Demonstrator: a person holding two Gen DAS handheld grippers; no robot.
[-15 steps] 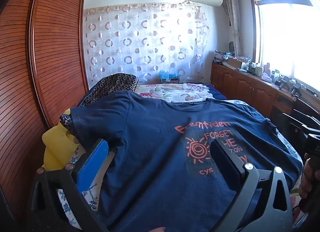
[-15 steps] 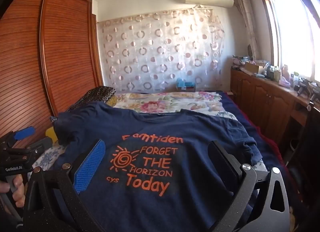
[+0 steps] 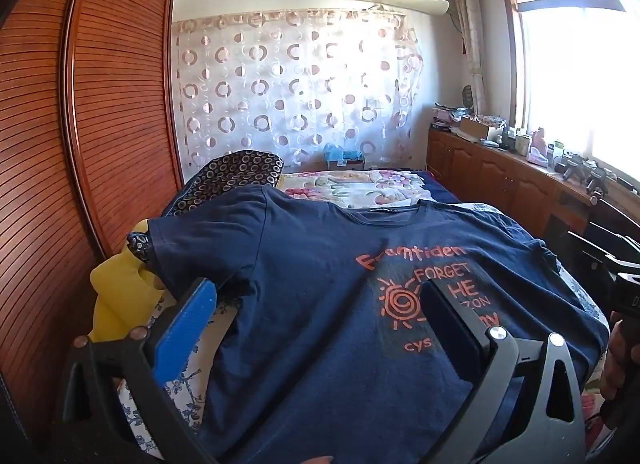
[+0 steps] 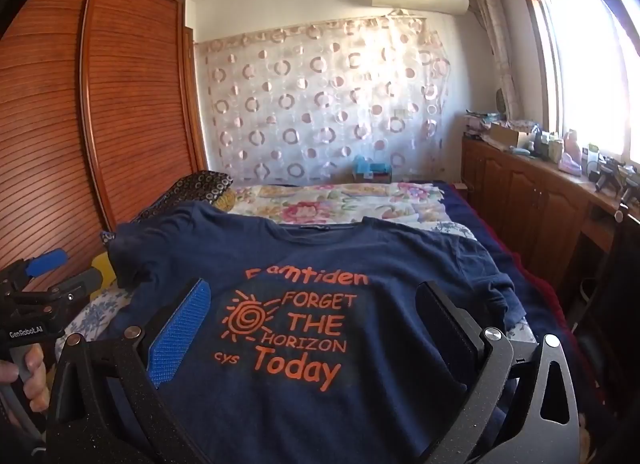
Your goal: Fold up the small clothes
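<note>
Jaws of the left gripper [image 3: 320, 328] and right gripper [image 4: 316, 328] are standing wide open, gripping nothing, hovering over a navy T-shirt [image 4: 304, 376] lying flat, print up, on the bed [image 4: 344, 199] beneath and ahead of both.

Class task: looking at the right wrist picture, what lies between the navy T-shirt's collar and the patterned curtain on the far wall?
In the right wrist view, a floral bedspread covers the bed between the T-shirt collar and the curtain.
</note>
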